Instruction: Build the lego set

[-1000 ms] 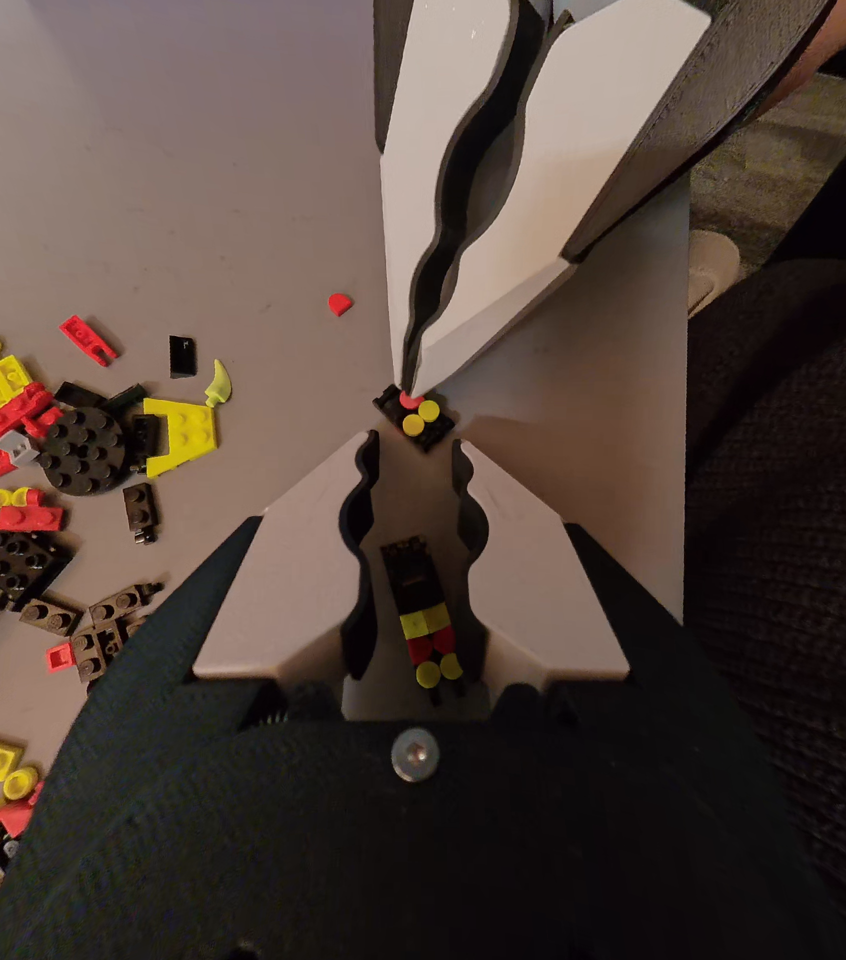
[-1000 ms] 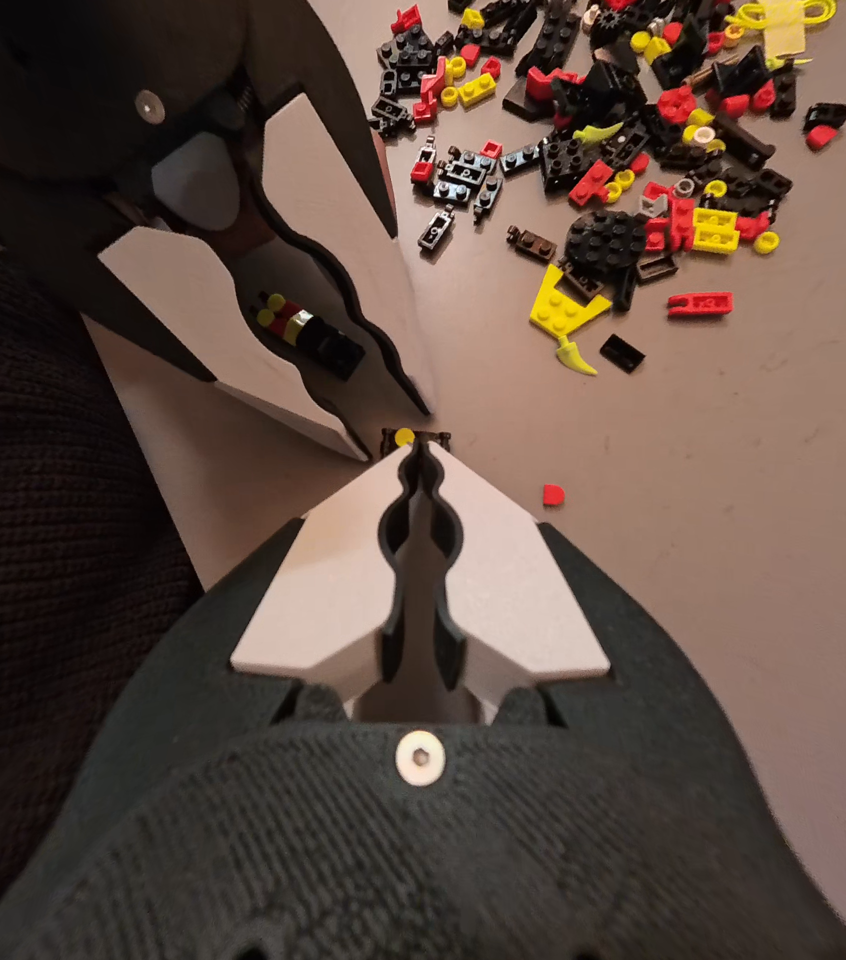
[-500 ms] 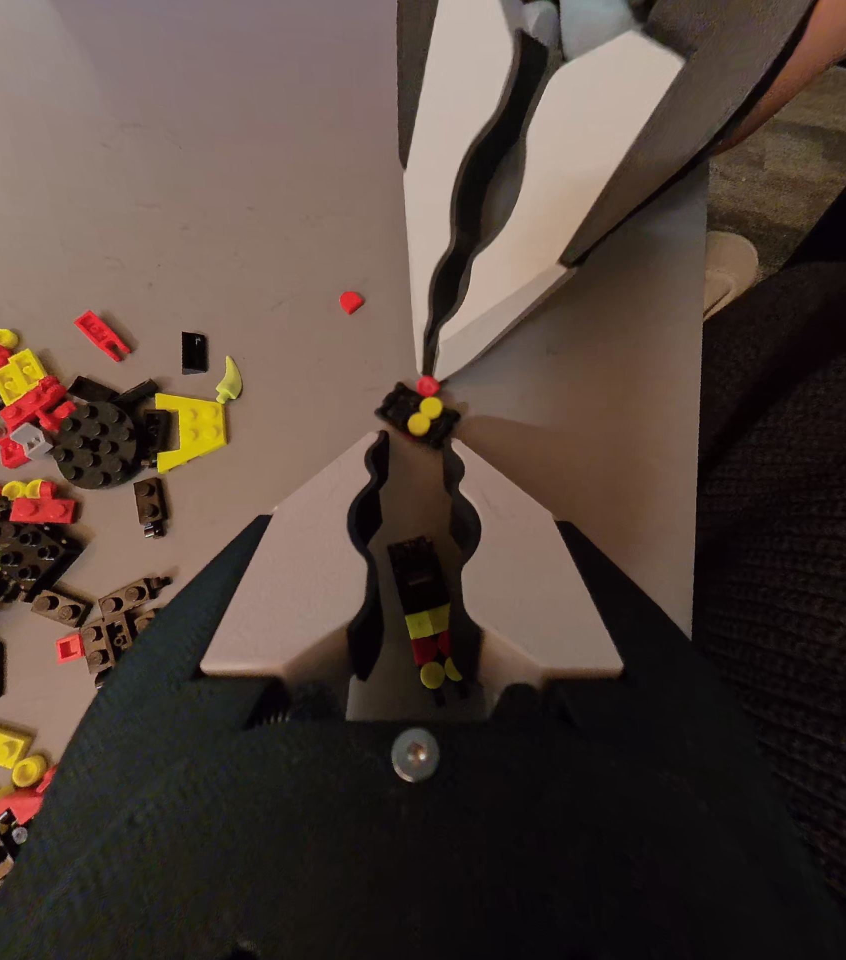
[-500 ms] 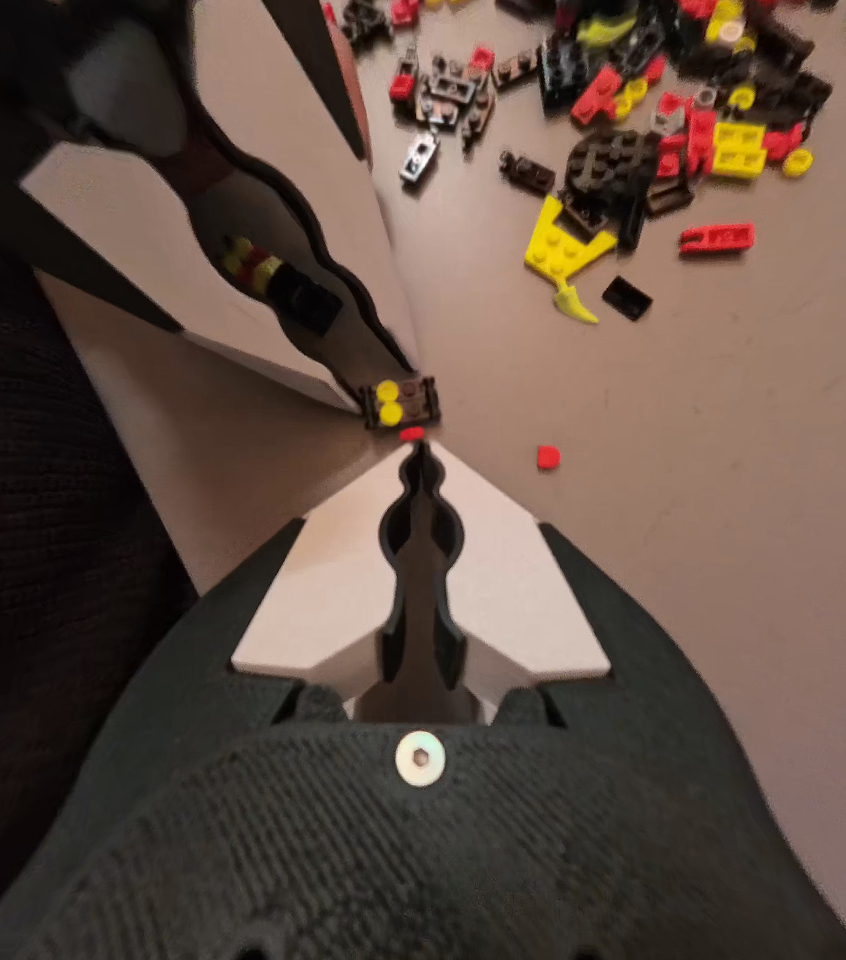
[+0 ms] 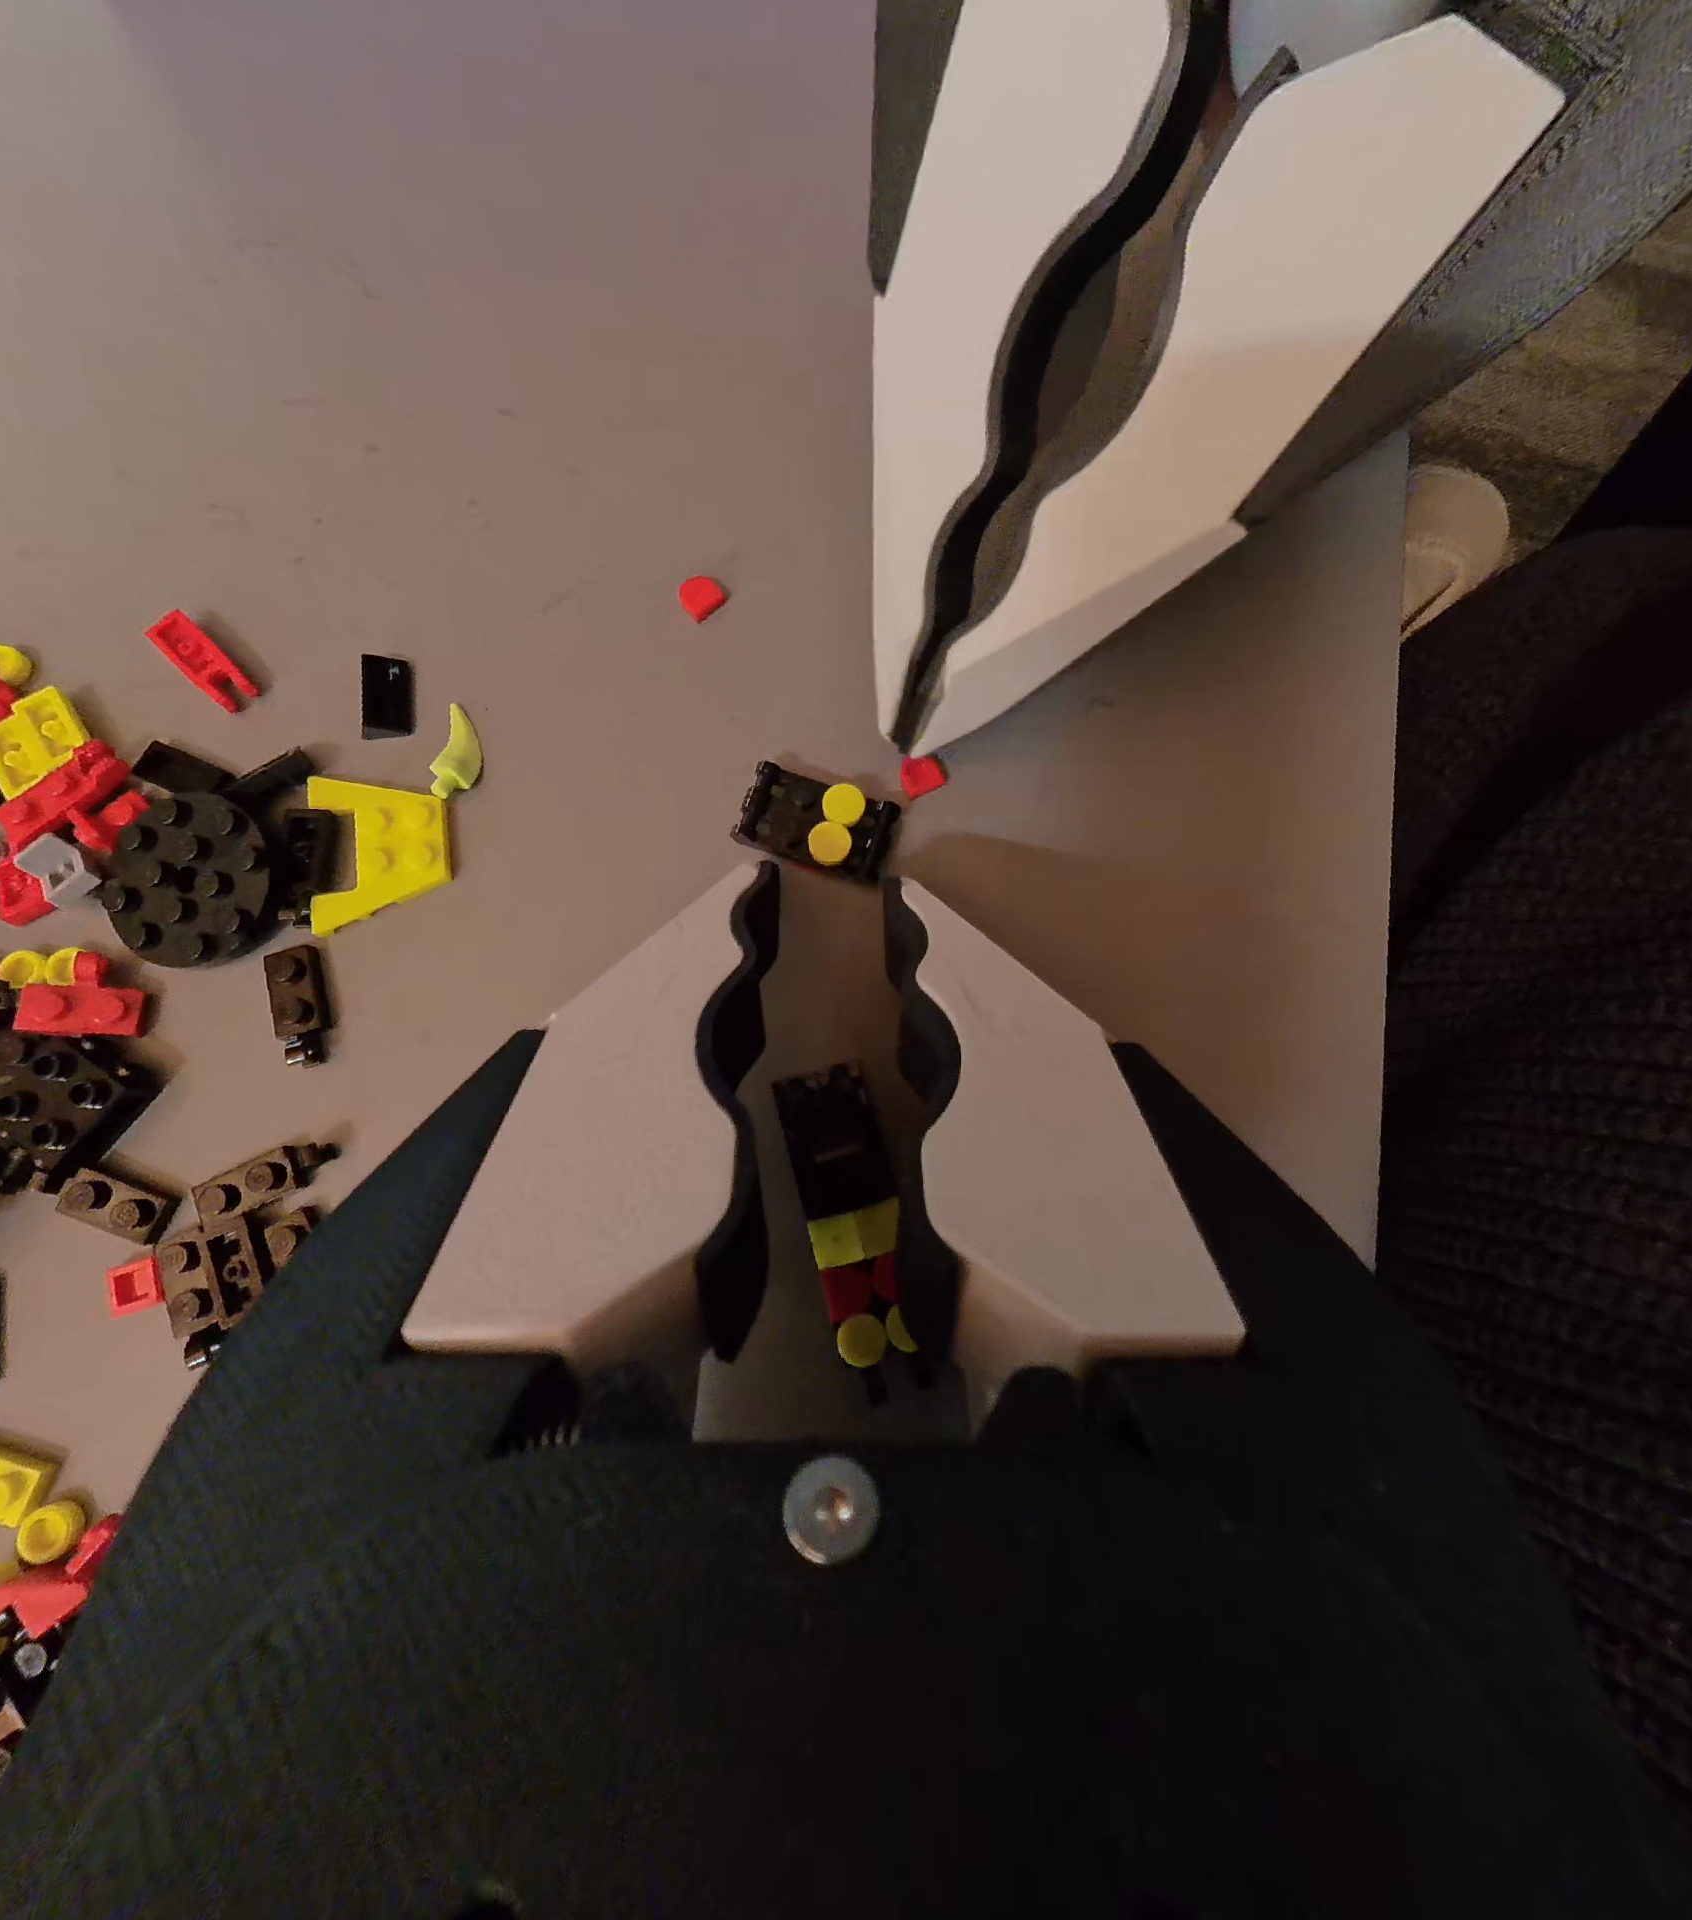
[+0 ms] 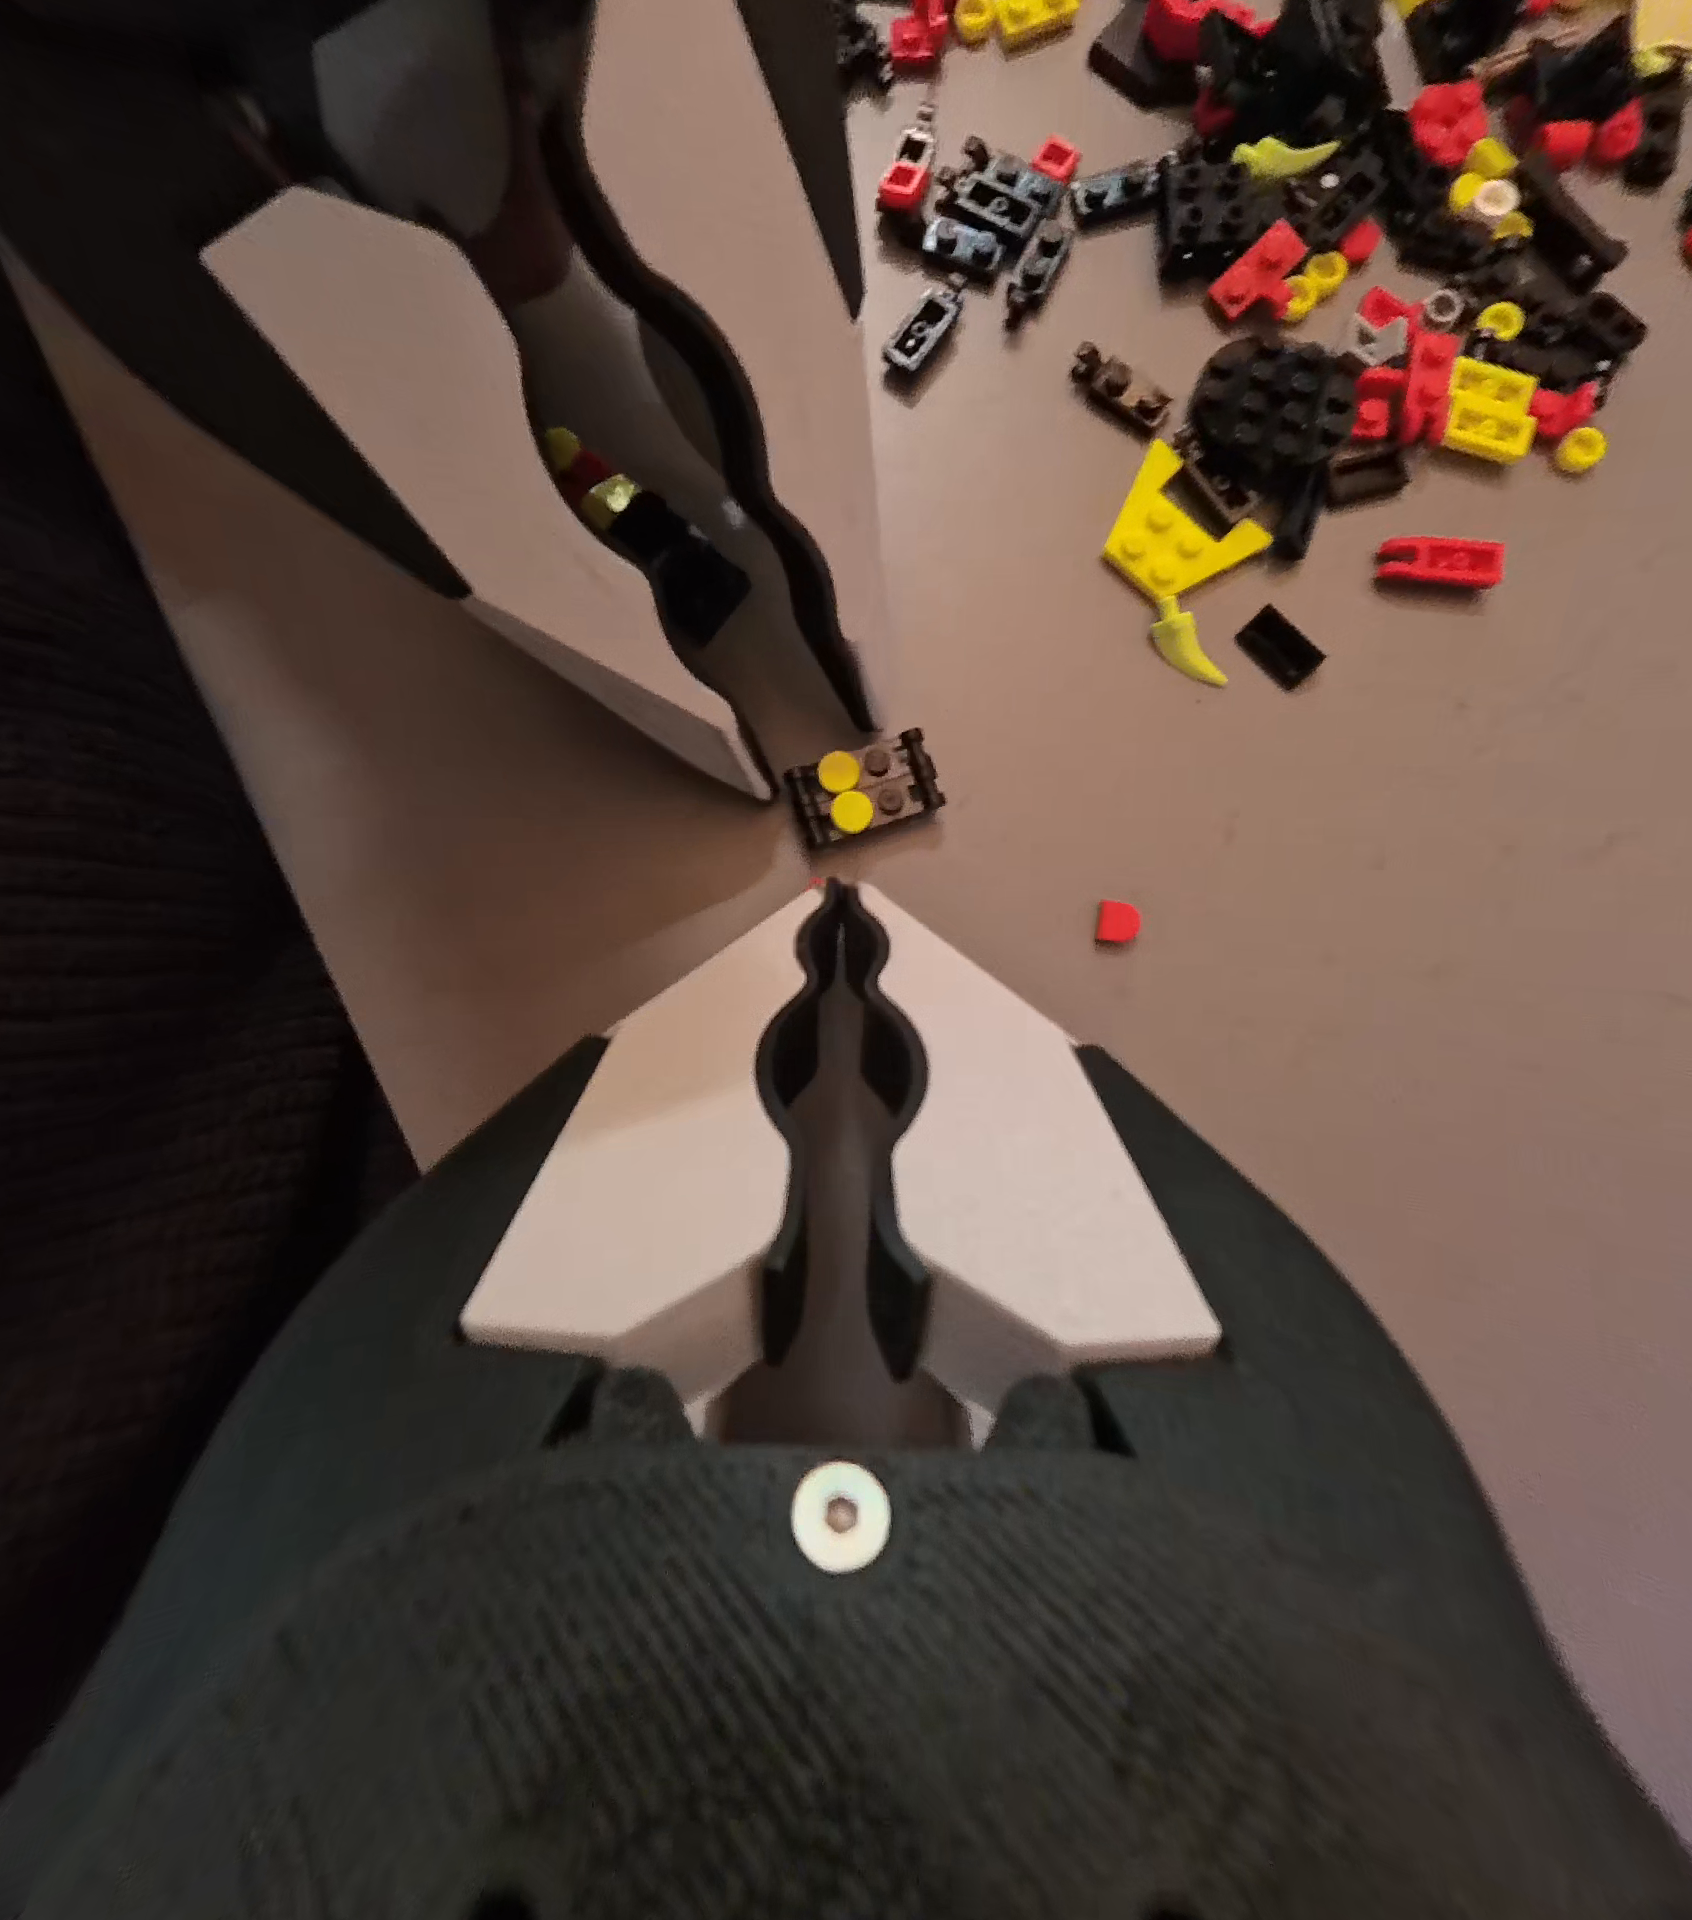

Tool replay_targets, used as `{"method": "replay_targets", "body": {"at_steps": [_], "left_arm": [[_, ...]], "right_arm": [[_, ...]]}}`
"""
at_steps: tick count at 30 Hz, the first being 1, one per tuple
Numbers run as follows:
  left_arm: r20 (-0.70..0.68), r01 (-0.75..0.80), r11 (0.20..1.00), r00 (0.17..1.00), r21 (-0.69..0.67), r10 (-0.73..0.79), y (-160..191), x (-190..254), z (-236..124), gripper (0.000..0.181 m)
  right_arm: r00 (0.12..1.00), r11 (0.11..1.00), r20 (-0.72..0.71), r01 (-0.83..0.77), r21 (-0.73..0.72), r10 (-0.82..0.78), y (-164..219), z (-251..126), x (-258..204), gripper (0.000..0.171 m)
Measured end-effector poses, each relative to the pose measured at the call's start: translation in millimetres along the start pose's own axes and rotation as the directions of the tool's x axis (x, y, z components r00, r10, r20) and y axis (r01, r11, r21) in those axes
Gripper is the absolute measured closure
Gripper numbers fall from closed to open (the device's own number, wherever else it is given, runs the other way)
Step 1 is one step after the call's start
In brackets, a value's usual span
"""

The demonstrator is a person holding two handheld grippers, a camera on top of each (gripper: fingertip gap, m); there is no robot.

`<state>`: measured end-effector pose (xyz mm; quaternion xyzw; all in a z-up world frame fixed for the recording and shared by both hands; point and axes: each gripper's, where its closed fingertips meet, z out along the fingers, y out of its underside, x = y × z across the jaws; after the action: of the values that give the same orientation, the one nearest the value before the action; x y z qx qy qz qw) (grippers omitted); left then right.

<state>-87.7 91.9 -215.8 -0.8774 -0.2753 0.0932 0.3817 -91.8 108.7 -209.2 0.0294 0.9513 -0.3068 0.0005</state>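
R tongs point(image 5: 909, 750) pinched shut on a tiny red stud piece point(image 5: 922, 775), tip low, just beside the black plate point(image 5: 814, 821) w/ two yellow round studs on it. In R wrist view only a sliver of red shows at the tip point(image 6: 818, 882), so I'm nearly blind on my own grip from that side. L tongs point(image 5: 826, 883) open, nothing gripped at the tips; tips sit right behind the plate, touching or nearly, can't tell which. A built black/yellow/red strip point(image 5: 852, 1226) lies on the bench between the L fingers, further back toward the body.

Risks, my read:
- Red piece is held by a corner, v. small. Any twist on press-down and it pops out, skitters off.
- Plate is loose on the bench point(image 5: 406, 312). If L tongs don't brace it, pushing the red on will slide or tip it.
- Bench edge is close on the lap side; a dropped piece could go over onto the dark knit fabric point(image 5: 1600, 1039) or floor.
- Closing L could nudge the strip lying between its fingers.

Around: spare red half-round point(image 5: 703, 600) alone on the bench, near. Yellow wedge plate point(image 5: 390, 847), lime claw point(image 5: 460, 750), black tile point(image 5: 386, 695), black round plate point(image 5: 193, 878) and the main pile off to the L side, well apart. Nothing blocks the approach but the L tips crowding the plate.
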Motion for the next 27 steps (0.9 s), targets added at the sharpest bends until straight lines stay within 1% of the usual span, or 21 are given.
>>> {"method": "replay_targets", "body": {"at_steps": [1, 4, 10, 12, 16, 18, 21, 24, 27], "left_arm": [[0.000, -0.002, 1.000, 1.000, 0.000, 0.002, 0, 0, 0, 0.164], [0.001, -0.011, 1.000, 1.000, 0.001, 0.011, 0, 1, 0, 0.164], [0.003, -0.013, 1.000, 1.000, 0.007, 0.013, -1, 1, -1, 0.164], [0.006, -0.010, 1.000, 1.000, 0.023, 0.009, -2, 1, -2, 0.164], [0.006, -0.024, 0.994, 1.000, 0.104, 0.023, -12, 0, -11, 0.164], [0.012, -0.058, 0.986, 0.998, 0.155, 0.057, -17, 0, -17, 0.164], [0.056, -0.154, 0.956, 0.988, 0.251, 0.144, -30, 1, -29, 0.165], [0.123, -0.269, 0.905, 0.963, 0.329, 0.242, -41, 5, -39, 0.168], [0.159, -0.351, 0.861, 0.936, 0.367, 0.314, -47, 14, -44, 0.171]], "right_arm": [[1.000, 1.000, 0.015, 0.005, -0.006, -0.004, 1, 1, -2, 0.167], [0.999, 1.000, 0.049, 0.001, -0.022, 0.000, 5, 4, -6, 0.161], [0.998, 1.000, 0.063, -0.009, -0.019, 0.010, 5, 5, -6, 0.164], [0.998, 1.000, 0.067, -0.016, 0.008, 0.016, 0, 2, -6, 0.164], [0.992, 0.987, 0.100, -0.089, 0.133, 0.076, -20, -13, -4, 0.164], [0.979, 0.966, 0.152, -0.163, 0.203, 0.133, -31, -21, -3, 0.165], [0.921, 0.906, 0.324, -0.313, 0.284, 0.217, -46, -33, -8, 0.164], [0.848, 0.851, 0.458, -0.431, 0.301, 0.268, -52, -43, -9, 0.165], [0.812, 0.841, 0.507, -0.469, 0.270, 0.290, -49, -42, -11, 0.165]]}}
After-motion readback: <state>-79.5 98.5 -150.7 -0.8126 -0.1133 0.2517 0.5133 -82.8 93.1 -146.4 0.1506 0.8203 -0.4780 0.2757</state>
